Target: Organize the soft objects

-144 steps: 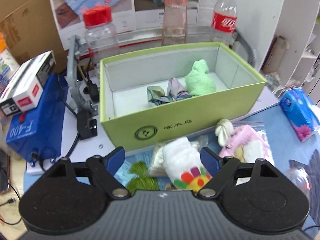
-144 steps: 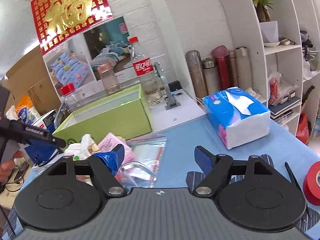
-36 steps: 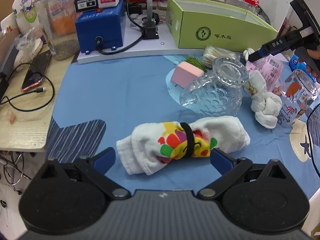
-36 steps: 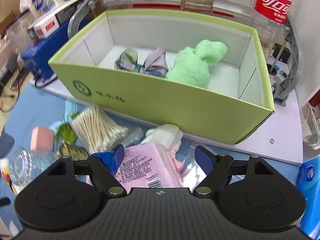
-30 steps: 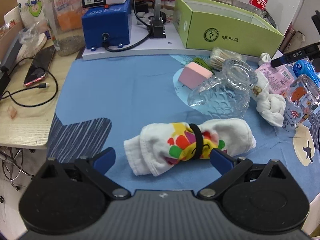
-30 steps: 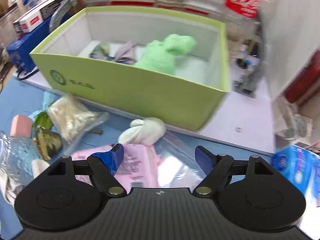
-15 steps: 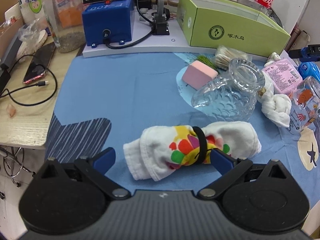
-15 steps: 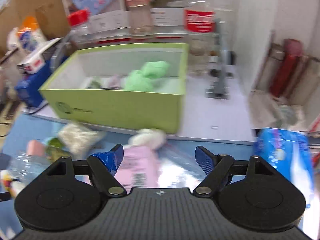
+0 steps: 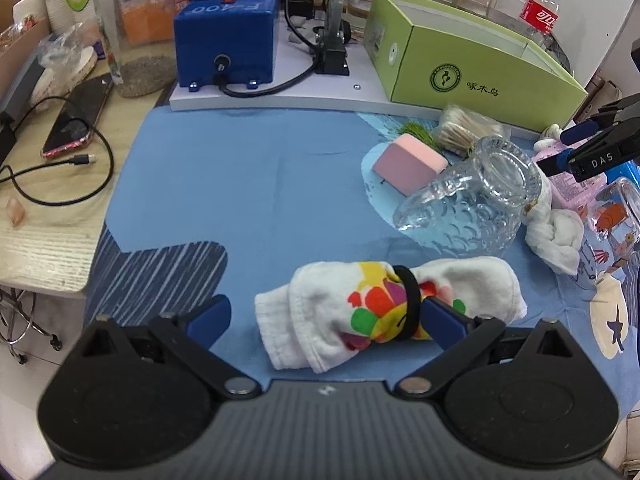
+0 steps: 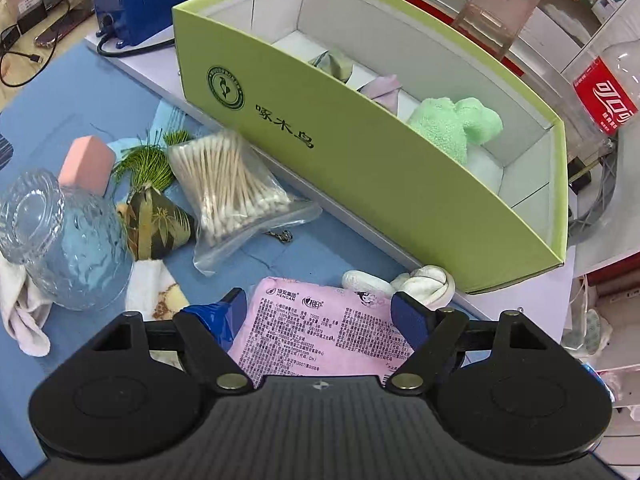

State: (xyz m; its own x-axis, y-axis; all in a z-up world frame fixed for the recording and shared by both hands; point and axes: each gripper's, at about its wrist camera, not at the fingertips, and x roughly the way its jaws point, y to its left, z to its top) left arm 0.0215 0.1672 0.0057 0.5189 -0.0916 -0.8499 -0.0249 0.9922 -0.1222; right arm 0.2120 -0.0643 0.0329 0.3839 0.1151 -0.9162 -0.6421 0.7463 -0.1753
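Note:
A white towel roll with a colourful print and a black band [image 9: 384,312] lies on the blue mat between the fingers of my open left gripper [image 9: 324,318]. The green box [image 10: 384,160] holds a green towel [image 10: 452,128] and a folded grey cloth [image 10: 380,88]; the box also shows in the left wrist view [image 9: 472,76]. My open right gripper [image 10: 320,316] hovers over a pink tissue pack [image 10: 320,332], beside a small knotted white cloth [image 10: 424,280]. Another knotted white cloth [image 9: 556,236] lies right of a tipped glass jar [image 9: 472,200].
A pink sponge [image 9: 408,164], a bag of cotton swabs [image 10: 228,184], a green tassel charm [image 10: 156,216] and the glass jar [image 10: 60,240] lie before the box. A blue machine [image 9: 228,36], a phone with cable [image 9: 76,124] and a cola bottle [image 10: 600,92] stand around.
My left gripper has moved closer around the banded towel roll. My right gripper swung down and left, from facing the box to hovering over the pink pack.

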